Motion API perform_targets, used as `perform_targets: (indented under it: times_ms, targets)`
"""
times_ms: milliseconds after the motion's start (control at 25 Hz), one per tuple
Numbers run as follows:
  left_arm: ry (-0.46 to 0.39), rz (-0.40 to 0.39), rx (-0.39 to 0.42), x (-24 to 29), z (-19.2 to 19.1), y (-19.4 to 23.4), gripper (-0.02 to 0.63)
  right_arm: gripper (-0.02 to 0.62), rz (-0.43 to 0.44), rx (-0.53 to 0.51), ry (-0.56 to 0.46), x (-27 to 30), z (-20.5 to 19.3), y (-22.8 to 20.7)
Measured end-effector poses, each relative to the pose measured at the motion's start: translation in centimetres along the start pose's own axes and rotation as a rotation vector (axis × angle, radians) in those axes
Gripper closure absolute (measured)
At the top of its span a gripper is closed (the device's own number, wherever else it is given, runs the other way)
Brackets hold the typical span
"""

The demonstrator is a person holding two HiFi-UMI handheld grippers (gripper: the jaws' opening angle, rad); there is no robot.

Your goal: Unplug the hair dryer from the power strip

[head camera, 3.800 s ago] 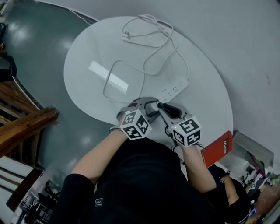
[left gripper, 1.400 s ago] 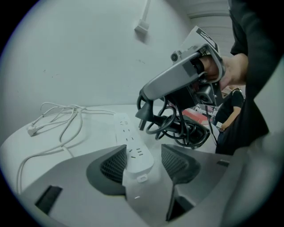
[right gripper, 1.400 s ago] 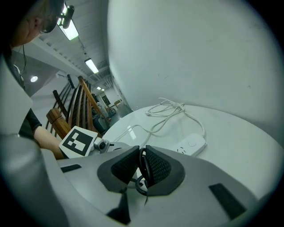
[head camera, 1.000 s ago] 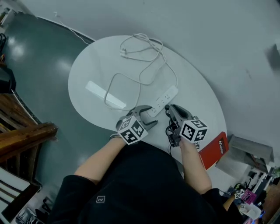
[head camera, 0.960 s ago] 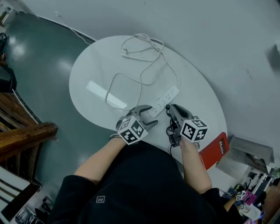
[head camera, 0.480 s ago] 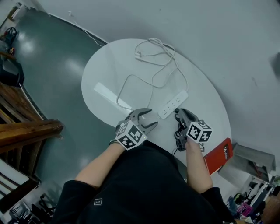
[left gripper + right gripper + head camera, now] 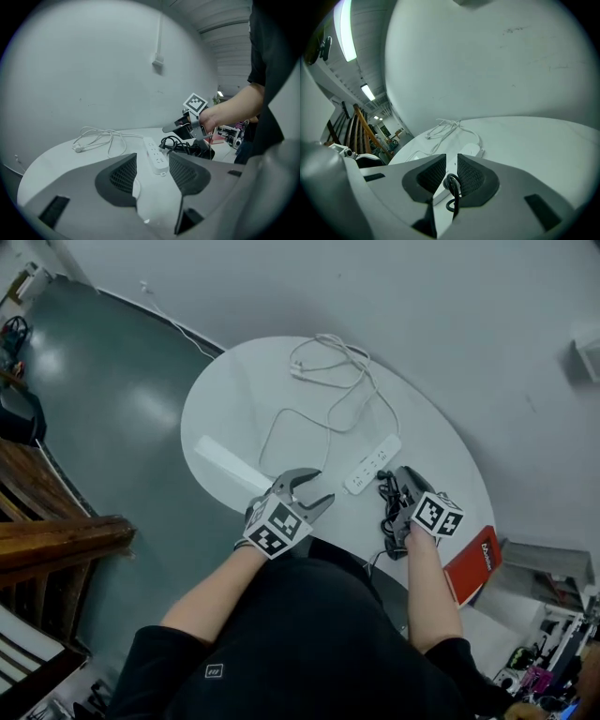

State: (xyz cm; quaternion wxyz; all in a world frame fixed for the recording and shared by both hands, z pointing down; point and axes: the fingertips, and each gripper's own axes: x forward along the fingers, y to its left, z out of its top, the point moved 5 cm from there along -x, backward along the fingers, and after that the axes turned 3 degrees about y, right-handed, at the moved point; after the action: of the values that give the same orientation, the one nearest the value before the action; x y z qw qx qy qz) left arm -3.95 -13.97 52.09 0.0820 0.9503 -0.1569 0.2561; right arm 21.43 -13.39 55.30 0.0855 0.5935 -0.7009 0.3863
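The white power strip (image 7: 372, 463) lies on the round white table (image 7: 234, 399). My left gripper (image 7: 319, 488) hovers near the table's front edge, short of the strip (image 7: 155, 153); its jaws are closing and nothing is between them. My right gripper (image 7: 398, 476) sits at the strip's right end, shut on the hair dryer's black cord (image 7: 451, 182) close to the plug. The plug lies against the strip's edge (image 7: 164, 144); I cannot tell whether it sits in a socket. Loose black cord (image 7: 389, 514) coils under the right hand. The dryer's body is mostly hidden.
The strip's white cable (image 7: 328, 362) loops across the far side of the table. A flat white bar (image 7: 230, 463) lies at the left front. A red book (image 7: 473, 563) rests at the right edge. A grey wall stands just behind the table.
The left gripper has drawn back from the strip toward the near edge and risen, its jaws narrowing. The right gripper stays by the strip's end with the cord.
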Motion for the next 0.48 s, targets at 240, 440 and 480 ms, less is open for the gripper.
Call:
perform_targets:
  times_ms: [240, 440, 480]
  targets:
    - [-0.095, -0.011, -0.034, -1.1, 3.3, 1.2, 0.4, 0.531, -0.015, -0.085, -0.162, -4.6, 2.8, 2.4]
    - [-0.159, -0.028, -0.037, -1.1, 7.0, 1.1, 0.42, 0.532, -0.017, -0.114, -0.266, -9.2, 4.2, 3.6]
    - [-0.162, -0.027, -0.03, -1.1, 7.7, 1.0, 0.426, 0.532, -0.013, -0.12, -0.289, -10.0, 4.7, 3.8]
